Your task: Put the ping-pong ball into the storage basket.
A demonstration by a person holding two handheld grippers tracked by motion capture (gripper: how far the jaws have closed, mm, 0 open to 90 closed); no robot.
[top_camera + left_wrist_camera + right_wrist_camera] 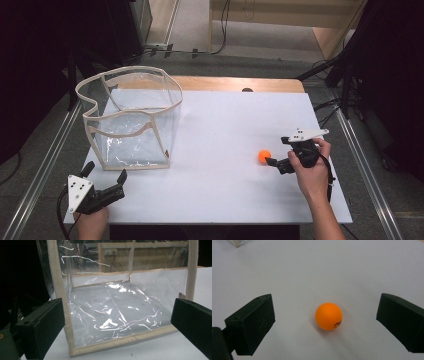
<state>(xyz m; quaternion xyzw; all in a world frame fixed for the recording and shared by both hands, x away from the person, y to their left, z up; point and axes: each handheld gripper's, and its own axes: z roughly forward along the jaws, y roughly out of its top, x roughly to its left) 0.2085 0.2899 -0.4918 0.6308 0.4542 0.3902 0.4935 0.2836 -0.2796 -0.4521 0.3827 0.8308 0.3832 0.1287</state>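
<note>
A clear plastic bag [132, 120] with beige trim stands open-topped on the left of the white table [225, 115]. My left gripper [106, 171] is open just in front of the bag's near left corner, not touching it. Seen from the left gripper view, the bag [120, 312] spans the gap between the wide-apart jaws of that gripper [117, 322]. An orange ball [264, 156] lies on the table at the right. My right gripper [277, 150] is open right beside it. In the right gripper view the ball [328, 316] rests between the jaws of this gripper [325, 322], touching neither.
A bare wooden strip [240, 83] runs along the table's far edge. Metal rails [40, 160] flank the table on both sides. Cables [330, 107] lie on the floor at the far right. A corner of the bag [238, 242] shows at the upper left of the right gripper view.
</note>
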